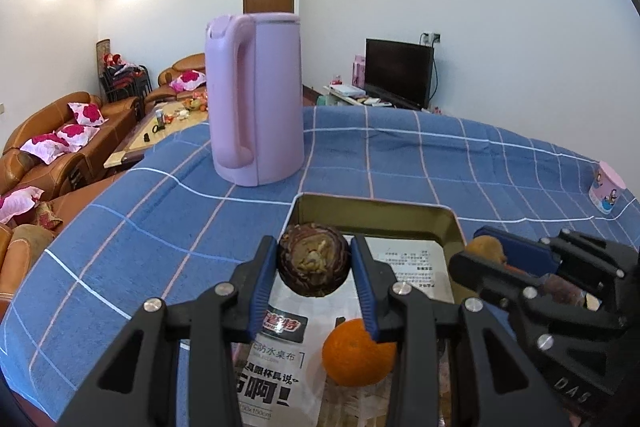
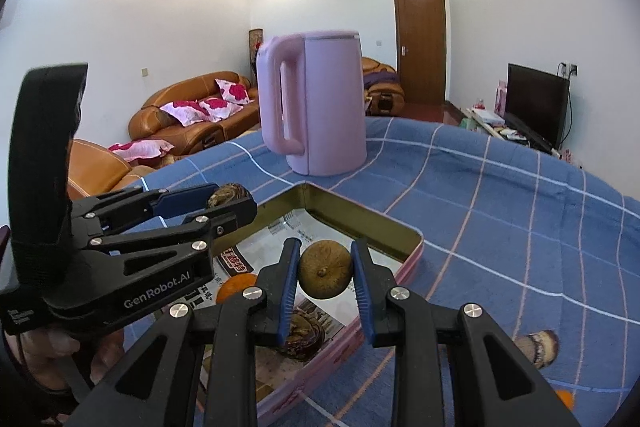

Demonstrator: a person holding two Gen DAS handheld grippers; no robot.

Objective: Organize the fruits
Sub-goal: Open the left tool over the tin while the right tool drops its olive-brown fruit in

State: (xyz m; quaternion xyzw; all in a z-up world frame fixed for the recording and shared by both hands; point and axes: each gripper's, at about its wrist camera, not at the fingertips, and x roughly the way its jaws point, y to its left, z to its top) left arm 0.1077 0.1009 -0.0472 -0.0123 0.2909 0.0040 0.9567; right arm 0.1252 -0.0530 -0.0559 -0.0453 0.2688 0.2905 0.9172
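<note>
Key relation: both grippers hang over the open tin (image 2: 404, 247), each with a fruit between its fingers, so the drop for both is straight down; neither needs to reach sideways.
Left gripper (image 1: 315, 259): closed on a dark purple-brown fruit (image 1: 313, 259), held above the tin's near-left part.
Right gripper (image 2: 325, 269): clamped on a small brown fruit (image 2: 325, 269), its stem end facing the camera, above the middle of the tin.
Nearer hand: the right one sits more centrally over the tin; the left one is nearer the tin's left rim.
Long axis: both held fruits are near round, so no axis matters; the tin is longer than it is wide.
Tin: shallow metal box, gold inside, pink outside, rounded corners, printed paper on its floor.
Already inside: an orange (image 1: 358, 353), smooth and bright, and another dark fruit (image 2: 300, 335) with a rough, patterned skin.
Outside the tin: a dark fruit with a pale cut face (image 2: 538, 349) on the blue checked cloth (image 2: 500, 227), to the right.
Beyond: a lilac plastic kettle (image 2: 316, 103), smooth, upright, well clear.
</note>
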